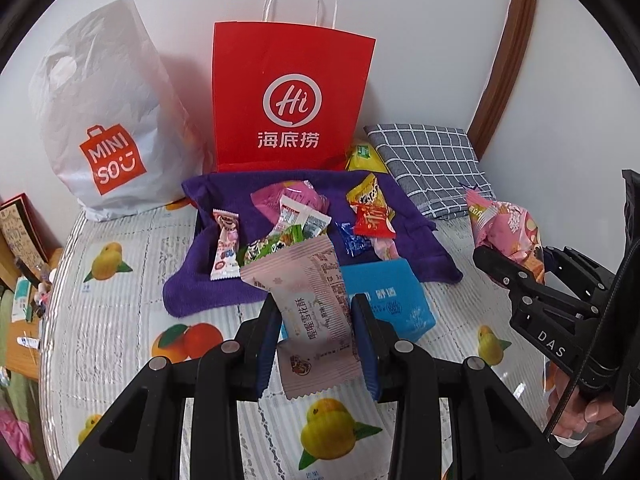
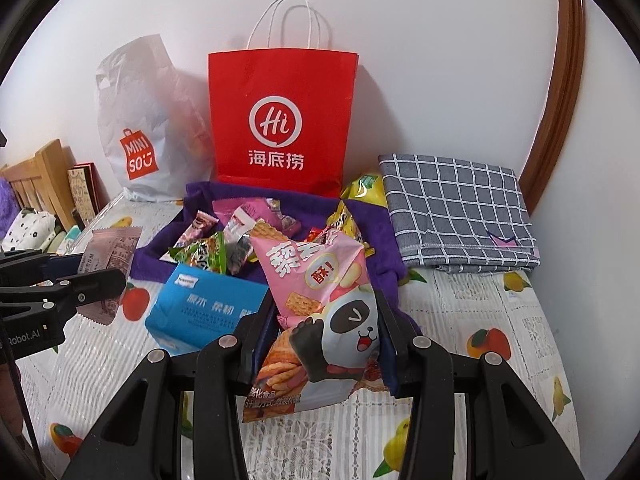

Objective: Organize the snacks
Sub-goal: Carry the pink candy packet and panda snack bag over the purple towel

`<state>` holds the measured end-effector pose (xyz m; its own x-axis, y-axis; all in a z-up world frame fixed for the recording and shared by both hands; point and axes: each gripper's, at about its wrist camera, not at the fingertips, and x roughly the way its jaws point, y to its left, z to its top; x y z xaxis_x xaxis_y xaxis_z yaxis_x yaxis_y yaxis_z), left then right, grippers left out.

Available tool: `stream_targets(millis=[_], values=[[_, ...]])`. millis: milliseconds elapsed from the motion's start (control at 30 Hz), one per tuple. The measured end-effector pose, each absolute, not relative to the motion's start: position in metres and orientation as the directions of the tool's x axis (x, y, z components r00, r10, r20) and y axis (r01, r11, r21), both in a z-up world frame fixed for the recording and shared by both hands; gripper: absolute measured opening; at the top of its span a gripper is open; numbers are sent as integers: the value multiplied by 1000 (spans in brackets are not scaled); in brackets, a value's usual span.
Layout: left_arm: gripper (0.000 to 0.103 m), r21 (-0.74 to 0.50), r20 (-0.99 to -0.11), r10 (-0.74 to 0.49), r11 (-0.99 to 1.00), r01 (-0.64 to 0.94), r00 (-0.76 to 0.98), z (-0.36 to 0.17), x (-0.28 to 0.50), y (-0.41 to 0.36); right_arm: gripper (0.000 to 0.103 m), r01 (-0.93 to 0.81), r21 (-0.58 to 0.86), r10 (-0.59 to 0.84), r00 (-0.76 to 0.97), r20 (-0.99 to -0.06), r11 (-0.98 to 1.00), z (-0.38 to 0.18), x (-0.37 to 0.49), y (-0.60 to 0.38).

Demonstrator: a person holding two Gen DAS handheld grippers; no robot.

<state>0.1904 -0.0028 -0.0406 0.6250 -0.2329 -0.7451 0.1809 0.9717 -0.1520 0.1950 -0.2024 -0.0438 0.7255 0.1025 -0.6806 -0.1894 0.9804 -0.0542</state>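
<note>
My left gripper (image 1: 316,320) is shut on a pale pink snowflake-crisp packet (image 1: 316,312), held above the table; the packet also shows in the right wrist view (image 2: 108,256). My right gripper (image 2: 324,320) is shut on a pink panda chip bag (image 2: 320,312), which also shows in the left wrist view (image 1: 508,232). Several small snack packets (image 1: 288,220) lie on a purple towel (image 1: 208,280) in front of a red Haidilao paper bag (image 1: 288,92) and a white Miniso bag (image 1: 108,120).
A blue tissue pack (image 1: 392,300) lies at the towel's front edge. A folded grey checked cloth (image 2: 456,208) sits at the back right, with a yellow packet (image 2: 368,188) beside it. The fruit-print tablecloth (image 1: 120,340) covers the table. A white wall stands behind.
</note>
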Motion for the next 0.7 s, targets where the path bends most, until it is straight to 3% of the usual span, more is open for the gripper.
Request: stream_targets(millis=[700], values=[[34,-169,-762,-220,976,140,610,-39,239,14,43,-159,-12,108,722,-683,987,-41,254,-217]])
